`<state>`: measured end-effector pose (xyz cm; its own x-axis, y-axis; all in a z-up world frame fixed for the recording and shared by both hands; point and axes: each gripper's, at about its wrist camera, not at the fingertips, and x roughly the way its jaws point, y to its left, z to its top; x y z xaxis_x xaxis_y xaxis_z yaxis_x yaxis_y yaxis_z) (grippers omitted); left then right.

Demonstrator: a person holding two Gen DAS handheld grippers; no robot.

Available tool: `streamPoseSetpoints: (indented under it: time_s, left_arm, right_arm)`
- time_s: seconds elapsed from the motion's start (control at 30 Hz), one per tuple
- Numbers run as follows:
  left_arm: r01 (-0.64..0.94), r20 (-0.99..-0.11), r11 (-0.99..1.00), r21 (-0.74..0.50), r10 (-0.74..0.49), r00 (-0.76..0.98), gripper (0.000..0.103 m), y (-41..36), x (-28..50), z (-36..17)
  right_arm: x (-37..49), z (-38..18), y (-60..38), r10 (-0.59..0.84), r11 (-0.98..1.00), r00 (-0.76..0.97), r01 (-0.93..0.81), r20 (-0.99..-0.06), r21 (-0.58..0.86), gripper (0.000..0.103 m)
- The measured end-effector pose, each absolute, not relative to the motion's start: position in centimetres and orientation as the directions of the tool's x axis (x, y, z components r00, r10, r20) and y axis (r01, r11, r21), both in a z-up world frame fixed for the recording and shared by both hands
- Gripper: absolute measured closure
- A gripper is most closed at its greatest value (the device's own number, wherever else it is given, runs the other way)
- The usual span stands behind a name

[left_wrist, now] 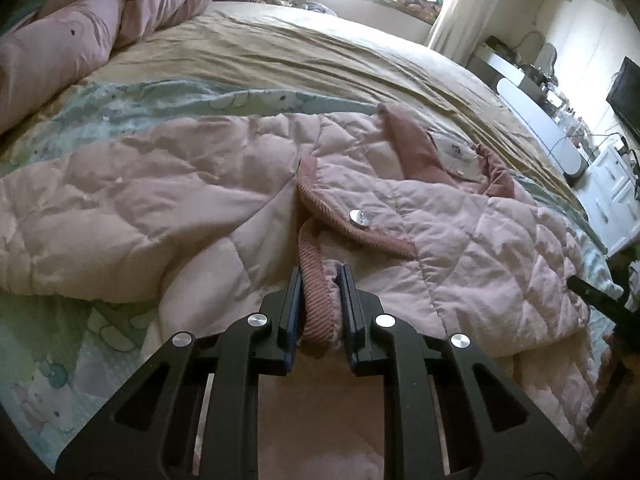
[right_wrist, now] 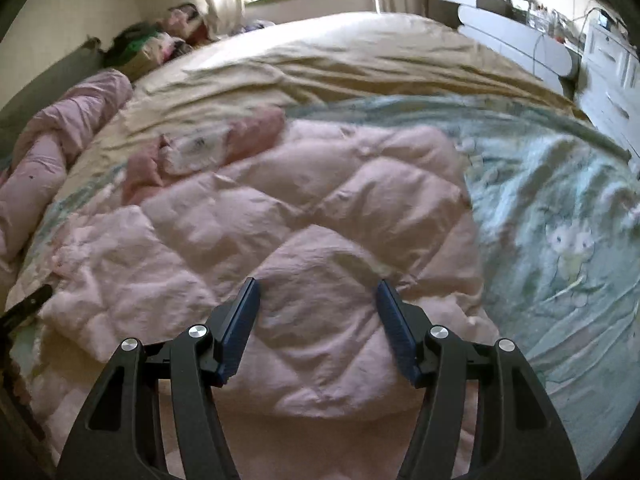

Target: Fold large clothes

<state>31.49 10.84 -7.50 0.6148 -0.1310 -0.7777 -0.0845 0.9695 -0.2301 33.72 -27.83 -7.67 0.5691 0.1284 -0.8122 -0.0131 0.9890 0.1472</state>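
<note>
- We see the pink quilted jacket (left_wrist: 192, 184) spread across the bed (left_wrist: 320, 52)
- Our left claw (left_wrist: 320, 280) is clamped on its ribbed cuff (left_wrist: 318, 304)
- Our right claw (right_wrist: 316, 292) hangs parted over the jacket, gripping nothing

A pale pink jacket (left_wrist: 180, 184) of quilted, puffy cloth, matt and softly crinkled, has a darker pink ribbed trim (left_wrist: 320, 300) with a corduroy-like texture and a shiny, glassy snap button (left_wrist: 359, 217). The left gripper (left_wrist: 320, 280) is matt black hard plastic with polished metal pivot pins, and its blue pads look finely ridged. The right gripper (right_wrist: 316, 296) has the same finish (its view is slightly blurred). Beneath lies a thin, wrinkled, printed cotton-like sheet (right_wrist: 560, 240) and a tan, creased, matt bedspread (left_wrist: 320, 48). A pink duvet (left_wrist: 80, 32) looks soft and matt.
</note>
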Motion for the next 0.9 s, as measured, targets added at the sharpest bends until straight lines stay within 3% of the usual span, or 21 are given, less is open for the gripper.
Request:
streamPoseSetpoints:
  time_s: [0.27,0.43,0.57,0.7,0.9]
  left_arm:
    - [-0.079,-0.799,0.973,-0.217,-0.131,0.586,0.092,10.5,31.8,-8.8]
    - [-0.108,-0.808,0.963,-0.247,-0.143,0.571,0.078,11.3,31.3,-8.5]
    - [-0.140,-0.810,0.959,-0.247,-0.125,0.573,0.055,12.3,30.4,-7.8]
    - [-0.159,-0.804,0.953,-0.259,-0.121,0.582,0.027,13.2,29.4,-6.8]
    - [-0.186,-0.795,0.952,-0.242,-0.085,0.600,0.009,14.4,27.9,-5.6]
  right_arm:
    - [34.5,-9.9,-27.8,0.105,0.992,0.531,0.001,-0.841,0.124,0.043]
    - [34.3,-9.1,-27.6,0.100,0.992,0.543,0.010,-0.833,0.126,0.042]
    - [32.8,-7.4,-27.4,0.146,0.985,0.591,-0.008,-0.793,0.175,0.026]
    - [31.7,-5.9,-26.3,0.168,0.982,0.619,-0.041,-0.767,0.182,0.019]
    - [30.4,-3.8,-23.9,0.215,0.975,0.644,-0.101,-0.734,0.197,0.014]
